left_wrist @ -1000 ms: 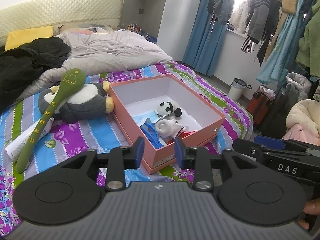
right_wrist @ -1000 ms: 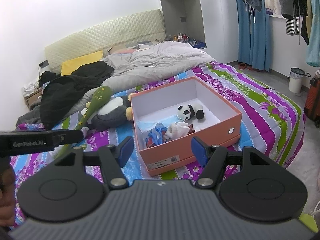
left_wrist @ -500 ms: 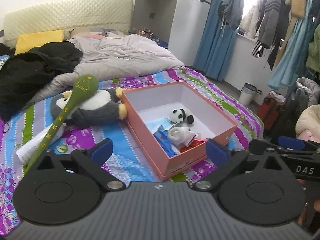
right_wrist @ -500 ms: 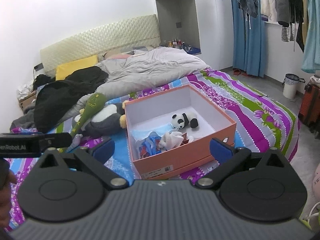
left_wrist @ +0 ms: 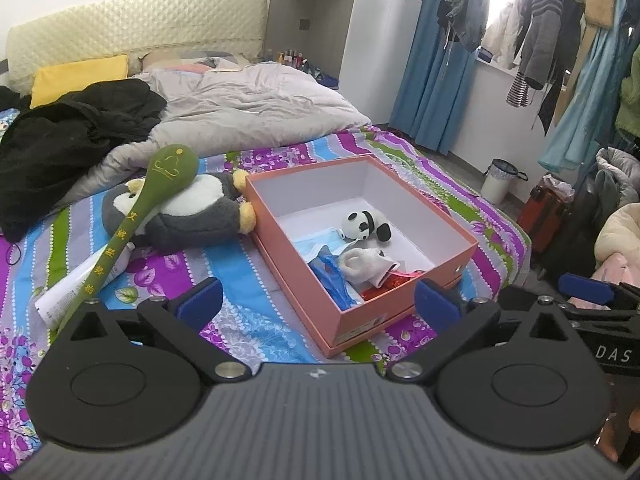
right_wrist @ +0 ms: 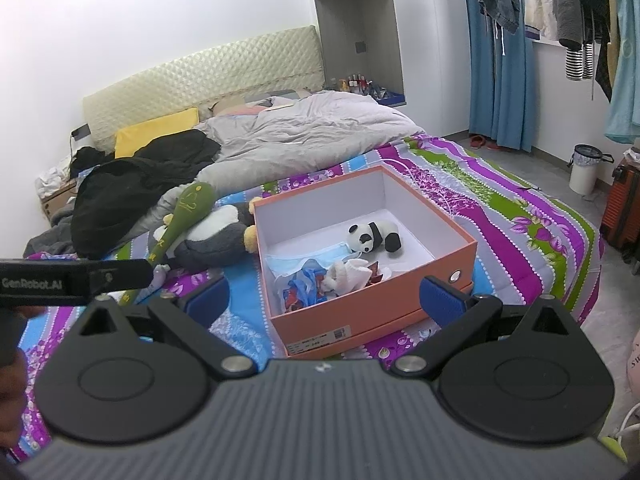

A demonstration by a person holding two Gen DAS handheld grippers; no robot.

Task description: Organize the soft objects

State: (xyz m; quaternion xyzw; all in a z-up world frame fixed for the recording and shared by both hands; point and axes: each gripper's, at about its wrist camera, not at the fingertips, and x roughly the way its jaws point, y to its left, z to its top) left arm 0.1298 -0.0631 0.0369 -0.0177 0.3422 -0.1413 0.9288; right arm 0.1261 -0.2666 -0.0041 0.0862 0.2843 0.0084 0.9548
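Both claws stood wide open and empty above the near edge of the bed (left_wrist: pixel 472 184): left claw (left_wrist: pixel 316 304), right claw (right_wrist: pixel 324 300), nothing between the jaws of either. An orange box (left_wrist: pixel 304 268) sat open on the striped sheet, near the foot of the bed. Inside it lay 1 small panda toy (left_wrist: pixel 364 224), a blue face mask (left_wrist: pixel 320 240), a white sock-like bundle (left_wrist: pixel 360 266) and some blue and red bits I couldn't make out. Just left of the box, touching its wall, a big grey-and-white penguin plush (left_wrist: pixel 188 216) lay on its side. A long green padded stick with yellow characters (left_wrist: pixel 136 220) rested across the plush, its far end over a white tube (left_wrist: pixel 84 280) on the sheet.

Judged remaining: the penguin and the stick were still outside the box. The penguin looked light, squashy and bulky, so likely to sag; a pinch on a foot or wing fold, or 2 claws on the body, seemed best. The stick looked soft and bendy; gripping mid-shaft should keep it balanced.
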